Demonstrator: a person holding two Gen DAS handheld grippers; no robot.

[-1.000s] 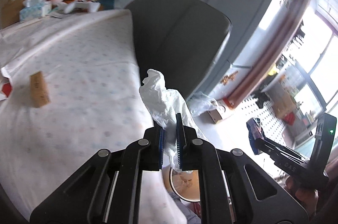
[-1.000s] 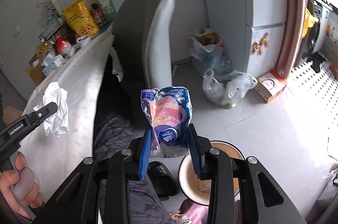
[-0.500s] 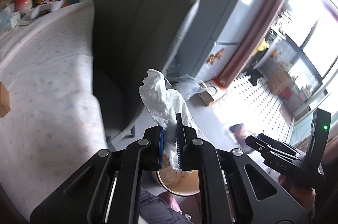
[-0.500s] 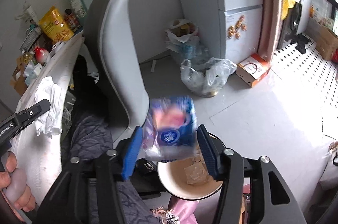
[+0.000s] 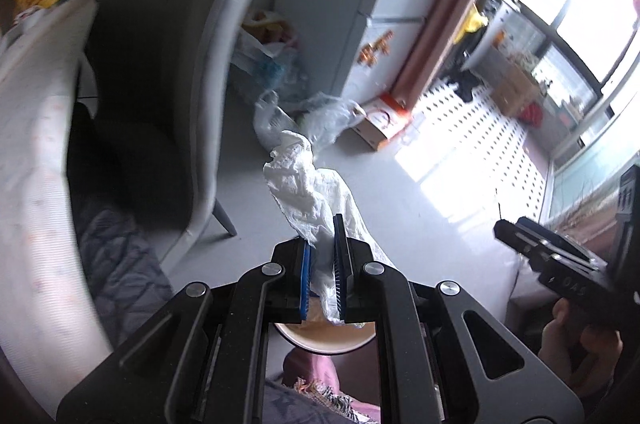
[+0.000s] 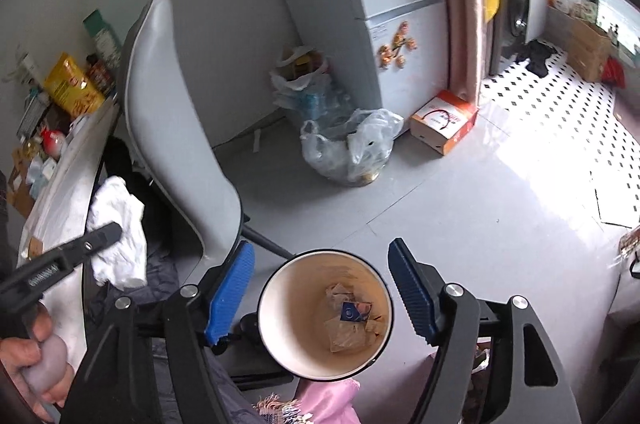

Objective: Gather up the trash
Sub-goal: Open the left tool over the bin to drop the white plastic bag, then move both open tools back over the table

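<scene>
My left gripper (image 5: 322,264) is shut on a crumpled white tissue (image 5: 306,184), held in the air over the floor; the tissue also shows in the right wrist view (image 6: 118,228). A round bin (image 6: 276,340) with a white rim and tan inside stands on the floor right under my right gripper (image 6: 324,276), which is open and empty above it. The blue tissue packet (image 6: 352,310) lies in the bin among paper scraps. The bin's rim (image 5: 320,346) shows just below my left fingers.
A grey chair (image 6: 172,144) stands left of the bin beside the cloth-covered table (image 6: 60,192). A clear plastic bag (image 6: 348,148), an orange-and-white box (image 6: 444,124) and a fridge (image 6: 360,4) stand behind. Dark clothing lies under the table.
My right gripper opened and the blue tissue packet dropped into the bin. My left gripper swung away from the table toward the bin, still holding the tissue.
</scene>
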